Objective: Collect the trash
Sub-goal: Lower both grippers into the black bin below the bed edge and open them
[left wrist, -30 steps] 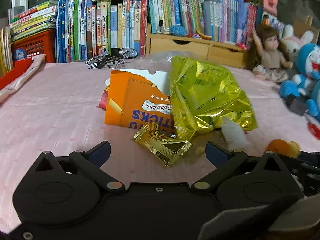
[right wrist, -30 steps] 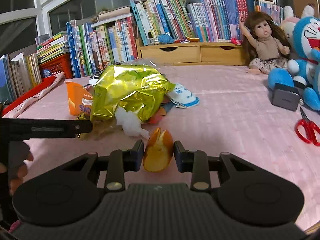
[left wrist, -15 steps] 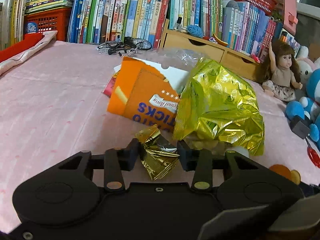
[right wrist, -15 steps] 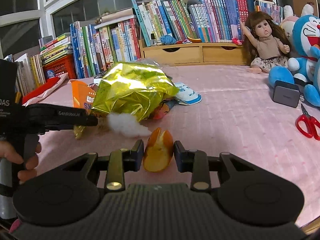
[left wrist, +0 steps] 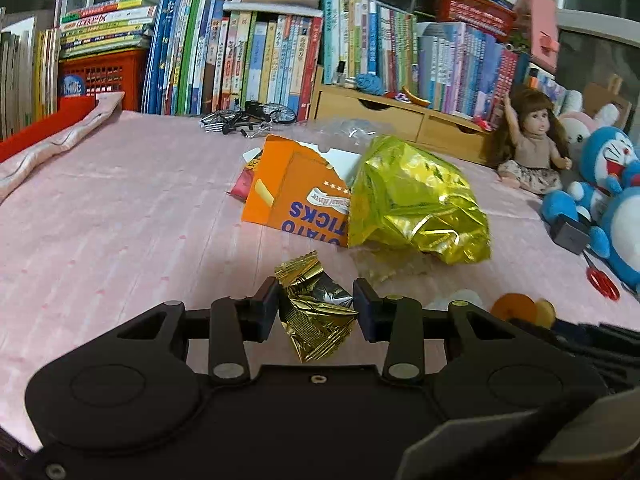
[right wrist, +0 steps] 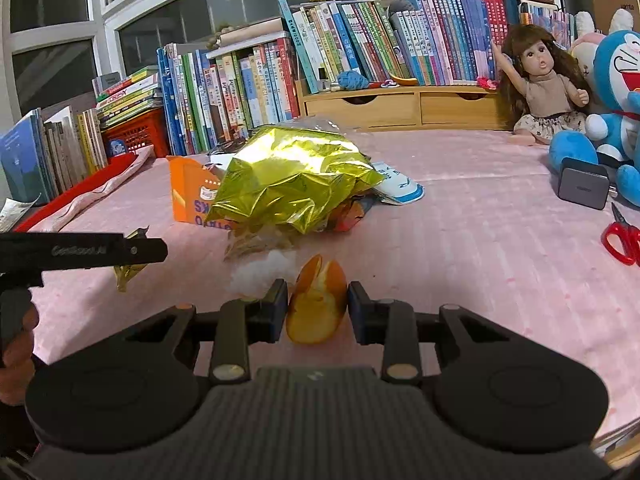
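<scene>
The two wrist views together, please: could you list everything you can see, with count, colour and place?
small wrapper: one, gold foil, between the left gripper's fingers
orange peel: one piece, orange, between the right gripper's fingers
foil bag: one, crumpled gold-green, mid-table
snack box: one, orange, left of the foil bag
white fluff: one tuft, before the foil bag
scissors: one pair, red handles, right edge
charger block: one, grey, beside the blue plush
doll: one, brown hair, back right
blue plush: one, far right
books: many, mixed colours, along the back
tablecloth: one, pink
left gripper: black, shut on the wrapper
right gripper: black, shut on the peel
</scene>
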Tool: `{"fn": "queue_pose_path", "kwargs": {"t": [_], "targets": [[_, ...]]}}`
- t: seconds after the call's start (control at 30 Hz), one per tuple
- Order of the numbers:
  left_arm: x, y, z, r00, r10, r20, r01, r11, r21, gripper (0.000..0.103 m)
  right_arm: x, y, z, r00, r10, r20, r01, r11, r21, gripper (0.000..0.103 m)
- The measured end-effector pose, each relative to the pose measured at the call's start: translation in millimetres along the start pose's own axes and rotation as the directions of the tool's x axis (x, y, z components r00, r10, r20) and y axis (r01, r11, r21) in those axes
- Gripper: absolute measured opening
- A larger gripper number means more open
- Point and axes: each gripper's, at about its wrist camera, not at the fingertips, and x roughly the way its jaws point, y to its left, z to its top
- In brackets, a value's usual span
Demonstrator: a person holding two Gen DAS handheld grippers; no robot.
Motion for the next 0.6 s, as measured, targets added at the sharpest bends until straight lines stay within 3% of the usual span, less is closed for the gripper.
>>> {"fn": "queue_pose_path", "kwargs": {"t": [0.23,0.6], "targets": [[-27,-5,-16,1.0,-0.016,0.016,0.015,0.998,0.054,0.038,-6,6,-6,1.0,0.013,-0.005,-0.013,1.0,-0.013,0.037],[-62,-4,-40,1.0,-0.02,0.007,0.02,0.998,0.058,0.038,-24,13,-21,0.999,0.043,-0.013,-0.043,0.999,-0.016,0.037]]}}
